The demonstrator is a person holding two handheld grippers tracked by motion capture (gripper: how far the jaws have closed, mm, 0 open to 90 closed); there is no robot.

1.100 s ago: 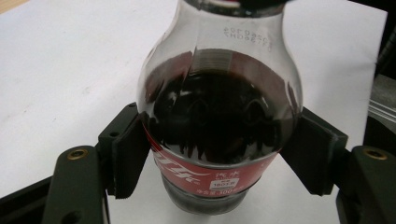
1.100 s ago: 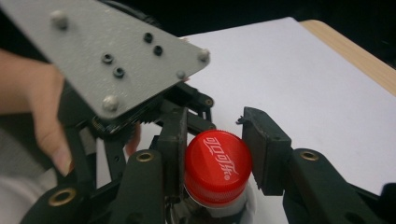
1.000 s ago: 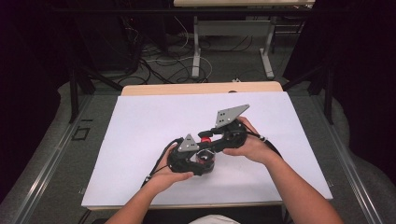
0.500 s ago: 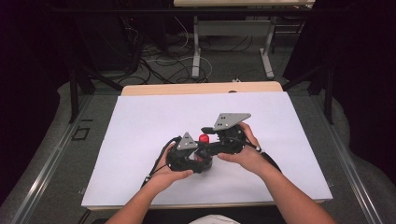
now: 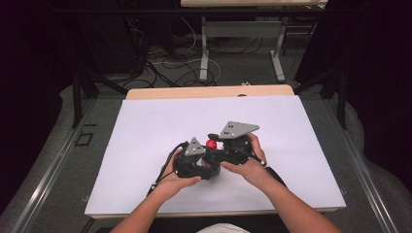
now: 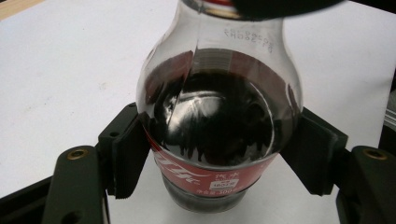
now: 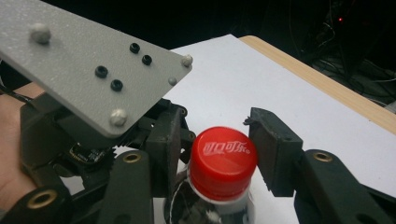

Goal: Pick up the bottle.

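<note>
Right hand-held gripper point(image 7: 223, 161) newly over the bottle point(image 6: 219, 121), jaws closing round its red cap point(image 7: 224, 161); left hand-held gripper point(image 6: 219, 158) pinching the body.

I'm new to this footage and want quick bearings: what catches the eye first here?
The red cap of a cola bottle, standing mid-table on the white sheet. The left gripper clamps the bottle's dark, red-labelled body, while the right gripper brackets the cap, its pad on one side a little off it. Both hands crowd together there.
</note>
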